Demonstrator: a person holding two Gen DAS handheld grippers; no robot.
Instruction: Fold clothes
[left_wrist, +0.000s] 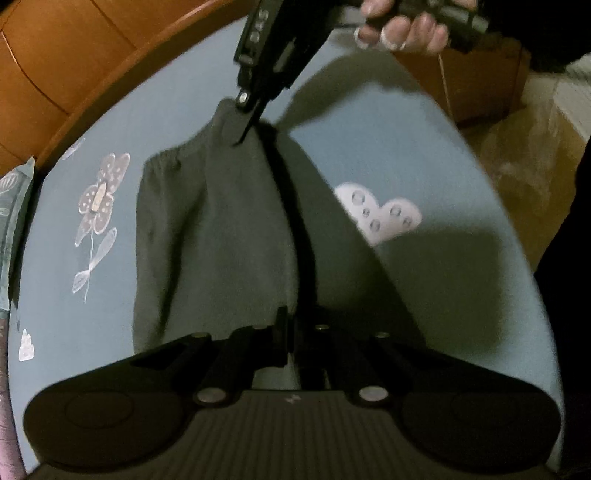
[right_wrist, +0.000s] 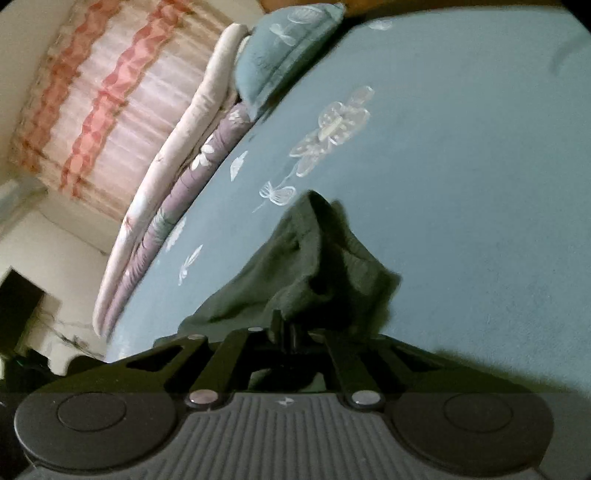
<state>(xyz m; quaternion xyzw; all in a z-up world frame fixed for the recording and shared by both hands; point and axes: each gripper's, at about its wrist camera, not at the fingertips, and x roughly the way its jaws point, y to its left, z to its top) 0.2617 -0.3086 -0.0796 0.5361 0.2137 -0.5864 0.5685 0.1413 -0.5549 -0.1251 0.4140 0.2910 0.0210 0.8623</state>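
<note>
On blue bedsheet (left_wrist: 369, 155): grey garment (left_wrist: 221, 229) pinched by both clamped hand-held grippers, left (left_wrist: 286, 332) near edge, right (left_wrist: 243, 125) far corner.

The garment (left_wrist: 221, 236) lies on the bed (left_wrist: 424, 147), between a flower print (left_wrist: 98, 199) on its left and a heart print (left_wrist: 380, 212) on its right. The right gripper (left_wrist: 245, 127) sits at its far end, the left gripper (left_wrist: 286, 332) at its near end. Beyond the bed's far edge stands a headboard (left_wrist: 74, 66). Folded quilts (right_wrist: 173, 184) and a pillow (right_wrist: 284, 48) lie along one side of the bed.
</note>
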